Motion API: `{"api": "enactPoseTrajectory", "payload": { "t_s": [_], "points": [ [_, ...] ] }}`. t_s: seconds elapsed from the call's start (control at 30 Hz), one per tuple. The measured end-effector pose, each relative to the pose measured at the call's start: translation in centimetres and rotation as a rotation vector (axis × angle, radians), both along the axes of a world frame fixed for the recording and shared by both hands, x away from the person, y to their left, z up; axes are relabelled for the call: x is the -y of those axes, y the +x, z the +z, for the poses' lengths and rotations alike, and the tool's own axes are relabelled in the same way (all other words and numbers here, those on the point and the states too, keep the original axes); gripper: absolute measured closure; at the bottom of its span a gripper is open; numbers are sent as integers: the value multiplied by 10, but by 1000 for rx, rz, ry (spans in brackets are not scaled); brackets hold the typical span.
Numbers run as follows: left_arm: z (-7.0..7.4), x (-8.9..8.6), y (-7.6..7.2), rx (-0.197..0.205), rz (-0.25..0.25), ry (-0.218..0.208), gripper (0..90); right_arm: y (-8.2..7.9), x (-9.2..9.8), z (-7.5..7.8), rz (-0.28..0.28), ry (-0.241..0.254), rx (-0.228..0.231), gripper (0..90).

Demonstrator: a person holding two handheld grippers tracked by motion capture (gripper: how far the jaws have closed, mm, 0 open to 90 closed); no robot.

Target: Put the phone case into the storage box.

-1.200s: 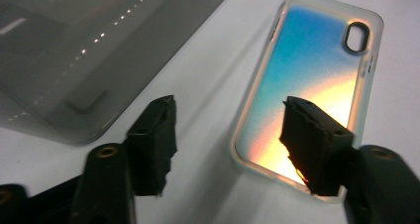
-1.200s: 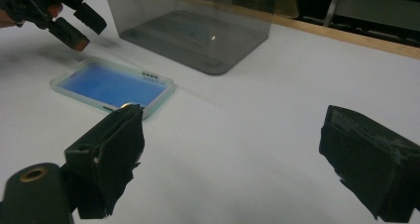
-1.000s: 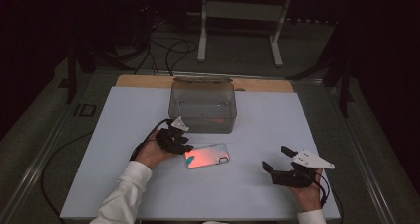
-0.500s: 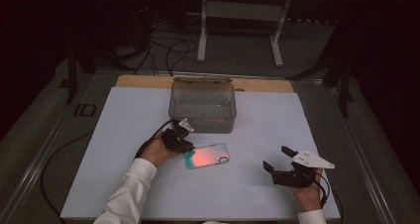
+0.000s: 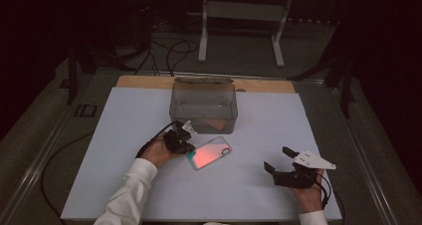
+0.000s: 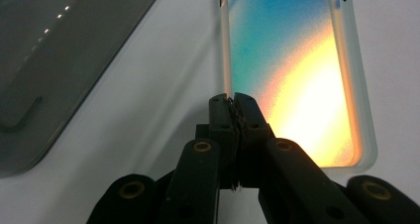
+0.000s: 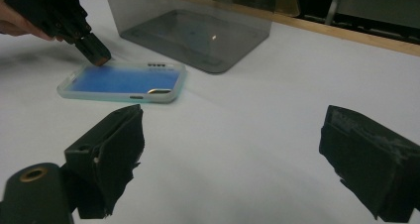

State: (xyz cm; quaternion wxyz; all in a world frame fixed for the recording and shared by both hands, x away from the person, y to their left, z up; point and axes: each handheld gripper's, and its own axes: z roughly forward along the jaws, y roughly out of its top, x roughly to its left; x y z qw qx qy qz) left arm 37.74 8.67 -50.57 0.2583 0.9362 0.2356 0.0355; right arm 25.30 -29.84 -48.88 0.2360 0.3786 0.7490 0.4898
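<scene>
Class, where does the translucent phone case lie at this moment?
In the high view, the translucent iridescent phone case lies mid-table, just before the smoky plastic box, its left corner at the left gripper.

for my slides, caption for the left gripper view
Left gripper shut on the clear rim of the phone case, beside the grey box.

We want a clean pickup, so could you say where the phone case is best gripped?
Probably its raised side rim: the phone case lies flat on the white board, so only that thin wall offers purchase. The left gripper, jaws just closed, already pinches it from the near-left edge.
</scene>
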Motion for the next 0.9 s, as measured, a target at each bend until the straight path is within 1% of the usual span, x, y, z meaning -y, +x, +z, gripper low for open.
{"api": "enactPoseTrajectory", "payload": {
  "t_s": [0.1,0.17,0.2,0.23,0.27,0.37,0.43,0.53,0.67,0.73,0.8,0.9],
  "points": [
    [1,1,-3,9,-7,10,892,0,0,0,0,-1,0,102],
    [5,1,-7,24,12,-4,892,0,0,-1,1,0,-2,101],
    [5,1,-7,24,12,-4,892,0,0,0,1,1,-2,102],
    [8,-1,-8,41,25,-17,892,0,0,0,2,1,-2,101],
    [8,-1,-8,41,25,-17,892,0,0,0,2,1,-1,101],
    [15,-7,-12,65,60,-60,892,0,0,0,2,3,-2,102],
    [19,-10,-15,86,83,-75,892,0,-1,0,2,2,-4,101],
    [24,-15,-18,105,98,-102,892,0,-1,-1,2,-3,-7,102],
    [31,-22,-25,137,141,-150,892,1,-1,-1,2,-4,-4,101],
    [35,-25,-28,154,162,-167,892,1,-1,-1,-2,0,-7,101],
    [38,-28,-31,174,180,-169,892,1,-1,-2,-2,4,-10,101],
    [41,-30,-36,185,197,-188,892,2,-2,-2,0,4,-17,101]
  ]
}}
